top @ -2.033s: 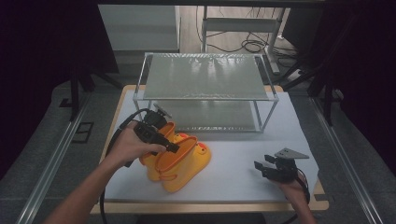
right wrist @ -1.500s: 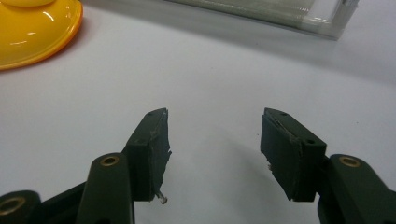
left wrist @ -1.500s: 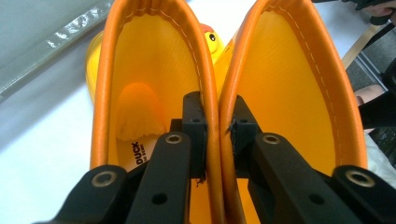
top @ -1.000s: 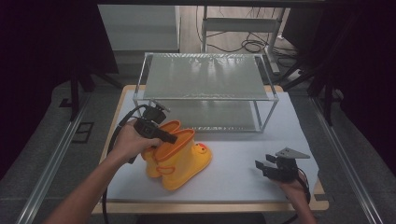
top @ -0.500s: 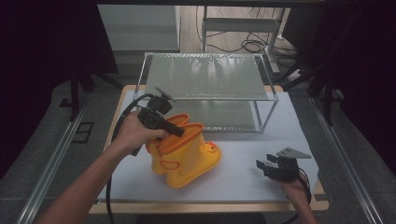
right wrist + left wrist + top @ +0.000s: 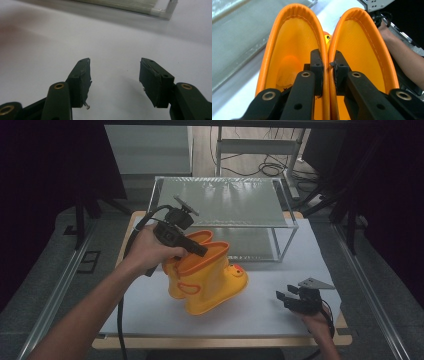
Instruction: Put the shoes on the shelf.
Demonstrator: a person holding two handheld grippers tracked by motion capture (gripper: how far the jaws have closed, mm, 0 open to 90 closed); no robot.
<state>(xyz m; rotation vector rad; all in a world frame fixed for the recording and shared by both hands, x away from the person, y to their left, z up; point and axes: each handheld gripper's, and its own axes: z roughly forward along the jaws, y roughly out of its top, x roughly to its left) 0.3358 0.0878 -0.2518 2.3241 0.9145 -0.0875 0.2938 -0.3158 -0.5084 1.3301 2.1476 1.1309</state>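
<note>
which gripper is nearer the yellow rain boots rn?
Left. The left gripper is clamped on the touching inner cuffs of the yellow rain boots. The right gripper rests open on the table, apart from them.

The left forearm reaches in from the near left, its hand wrapped around the left gripper [image 6: 195, 247], whose jaws are clamped tight (one pad [image 6: 316, 68] either side). At the near right, the right gripper [image 6: 290, 296] rests low, jaws spread apart.
</note>
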